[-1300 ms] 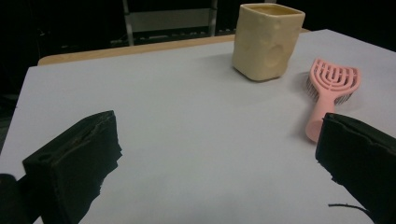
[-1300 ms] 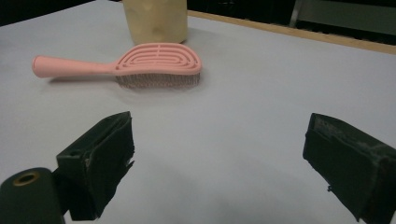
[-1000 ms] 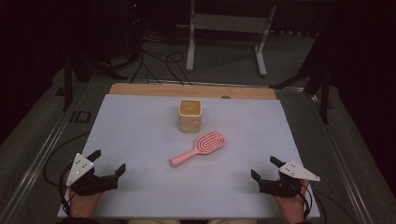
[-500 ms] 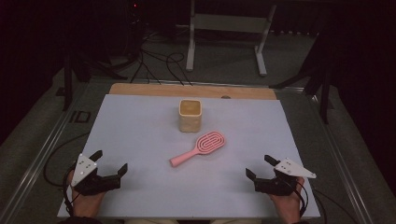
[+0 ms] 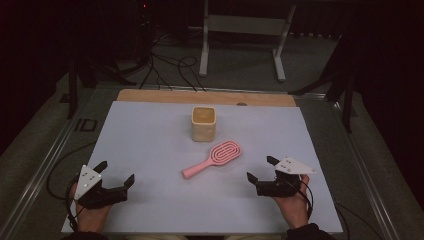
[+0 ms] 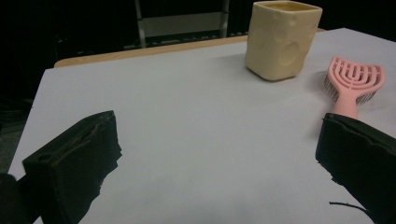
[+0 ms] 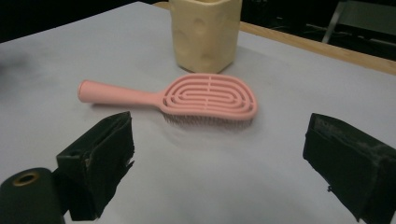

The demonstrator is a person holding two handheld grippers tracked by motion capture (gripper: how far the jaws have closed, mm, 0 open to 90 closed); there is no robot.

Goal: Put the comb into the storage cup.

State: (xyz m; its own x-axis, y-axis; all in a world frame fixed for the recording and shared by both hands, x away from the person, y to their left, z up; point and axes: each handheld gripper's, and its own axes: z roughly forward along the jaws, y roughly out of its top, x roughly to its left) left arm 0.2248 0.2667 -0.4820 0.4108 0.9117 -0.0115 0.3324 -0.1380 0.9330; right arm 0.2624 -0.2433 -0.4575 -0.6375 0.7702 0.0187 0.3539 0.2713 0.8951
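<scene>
A pink hairbrush [image 5: 212, 159] lies bristles down on the white table mat, handle toward the front left; I see it close in the right gripper view [image 7: 187, 99] and at the right edge of the left gripper view [image 6: 352, 86]. Behind it stands a cream cup with dimpled sides [image 5: 203, 123] [image 6: 282, 38] [image 7: 205, 32]. My left gripper [image 5: 116, 174] rests open near the front left corner, nothing between its jaws [image 6: 215, 154]. My right gripper [image 5: 261, 170] is open at the front right, facing the brush from a short way off [image 7: 217, 154].
The white mat [image 5: 150, 145] covers a wooden tabletop whose bare strip [image 5: 165, 96] runs along the far edge. Cables [image 5: 170, 65] and a metal stand [image 5: 242, 30] lie on the dark floor beyond. Metal rails [image 5: 45, 165] border the table sides.
My right gripper has moved left and slightly forward toward the brush. The left gripper has shifted only a little. Brush and cup have not moved.
</scene>
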